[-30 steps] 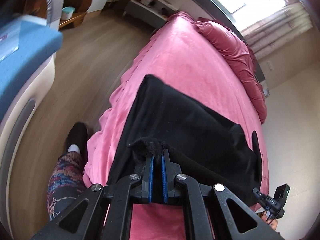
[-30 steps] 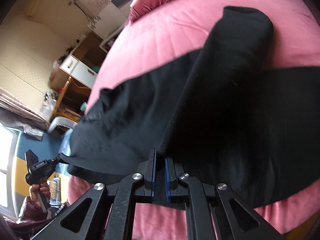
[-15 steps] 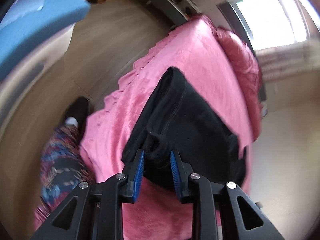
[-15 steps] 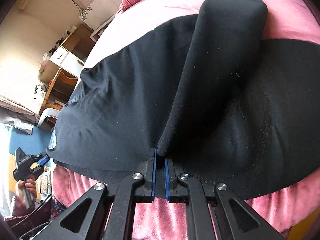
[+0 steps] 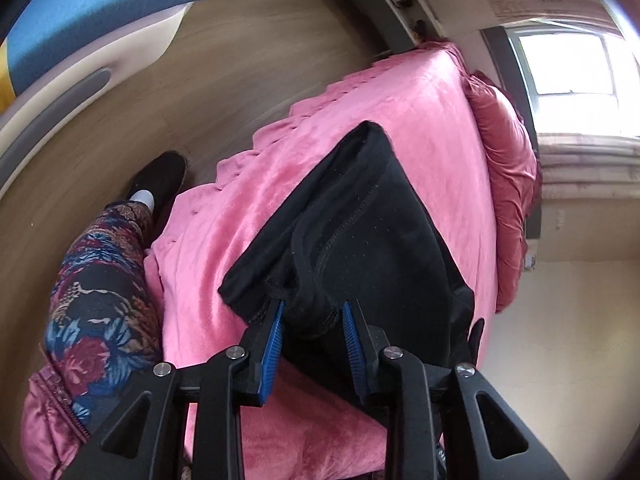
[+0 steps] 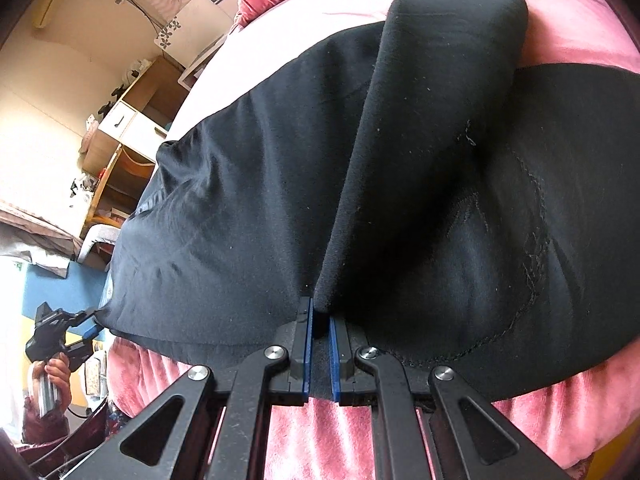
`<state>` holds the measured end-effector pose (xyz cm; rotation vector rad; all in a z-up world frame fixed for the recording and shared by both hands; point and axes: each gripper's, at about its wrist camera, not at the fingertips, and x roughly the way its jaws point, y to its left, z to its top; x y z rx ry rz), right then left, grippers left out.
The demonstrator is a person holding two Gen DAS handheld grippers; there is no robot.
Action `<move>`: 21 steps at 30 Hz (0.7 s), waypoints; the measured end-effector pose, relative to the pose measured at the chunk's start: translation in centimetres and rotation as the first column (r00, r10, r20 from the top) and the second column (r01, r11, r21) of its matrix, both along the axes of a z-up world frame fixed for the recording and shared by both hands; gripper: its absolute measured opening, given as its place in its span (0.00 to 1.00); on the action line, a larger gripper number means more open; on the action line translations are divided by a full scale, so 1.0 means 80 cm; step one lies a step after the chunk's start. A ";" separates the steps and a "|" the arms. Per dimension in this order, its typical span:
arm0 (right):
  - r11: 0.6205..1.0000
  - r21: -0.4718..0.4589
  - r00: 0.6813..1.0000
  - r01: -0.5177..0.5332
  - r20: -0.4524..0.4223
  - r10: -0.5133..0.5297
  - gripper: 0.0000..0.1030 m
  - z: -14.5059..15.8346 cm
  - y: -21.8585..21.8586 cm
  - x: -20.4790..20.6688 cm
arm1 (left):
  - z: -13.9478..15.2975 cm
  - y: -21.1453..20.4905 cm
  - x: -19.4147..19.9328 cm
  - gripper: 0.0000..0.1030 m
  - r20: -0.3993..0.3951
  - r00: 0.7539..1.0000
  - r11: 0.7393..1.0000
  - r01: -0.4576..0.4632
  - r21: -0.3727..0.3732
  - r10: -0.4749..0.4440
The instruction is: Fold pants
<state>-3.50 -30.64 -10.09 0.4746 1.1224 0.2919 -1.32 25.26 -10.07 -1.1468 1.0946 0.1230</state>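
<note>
I am seeing matt black knit cloth pants (image 6: 256, 200) lying on a plush, sheeny pink velvet-like bedspread (image 5: 420, 112), matt black plastic gripper fingers (image 5: 362, 344) carrying ribbed blue pads, and, toward ten o'clock, a smooth wood-look floor (image 5: 208, 80).

Black pants (image 6: 248, 208) lie spread across a pink bed (image 5: 400, 108); one leg is folded back over the rest, forming a long raised band; the seamed end lies bunched near the bed's near edge.
</note>
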 end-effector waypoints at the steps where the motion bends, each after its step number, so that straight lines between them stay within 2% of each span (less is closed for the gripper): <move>1: 1.000 0.002 1.000 0.001 0.001 -0.001 0.07 0.000 -0.002 -0.001 | 0.001 0.000 0.003 0.19 -0.001 1.000 1.000 -0.006 0.016 0.006; 4: 1.000 0.003 1.000 0.001 0.004 -0.001 0.07 0.002 -0.002 -0.003 | 0.020 -0.001 0.019 0.11 0.074 0.997 0.999 -0.004 0.053 0.000; 5: 1.000 0.010 1.000 0.002 0.009 -0.002 0.07 0.004 -0.003 -0.003 | 0.039 -0.005 0.026 0.10 0.141 0.990 0.997 0.010 0.072 -0.020; 7: 0.999 0.037 1.000 0.006 0.026 -0.007 0.07 0.010 -0.007 -0.007 | 0.070 -0.010 0.029 0.10 0.266 0.961 0.993 0.040 0.115 -0.070; 9: 0.999 0.046 0.999 -0.012 0.047 0.010 0.07 0.018 -0.009 -0.012 | 0.097 -0.018 0.026 0.09 0.331 0.932 0.974 0.082 0.213 -0.151; 10: 0.999 0.038 0.999 -0.018 0.046 0.016 0.07 0.018 -0.009 -0.014 | 0.095 -0.019 0.024 0.09 0.319 0.931 0.968 0.102 0.231 -0.175; 13: 0.999 0.032 1.000 -0.021 0.008 0.020 0.07 0.007 -0.011 -0.016 | 0.059 -0.019 0.018 0.09 0.165 0.959 0.934 0.171 0.312 -0.231; 15: 0.999 0.030 1.000 -0.020 -0.002 0.020 0.07 0.003 -0.010 -0.017 | 0.019 -0.014 0.013 0.09 0.041 0.973 0.925 0.201 0.323 -0.226; 19: 0.999 0.015 1.000 -0.029 -0.006 0.029 0.07 0.004 -0.009 -0.013 | -0.017 -0.006 0.002 0.10 -0.012 0.980 0.938 0.192 0.290 -0.197; 21: 0.999 0.006 0.999 -0.034 -0.008 0.034 0.07 0.006 -0.007 -0.012 | -0.011 -0.008 0.001 0.13 -0.026 0.977 0.922 0.211 0.325 -0.214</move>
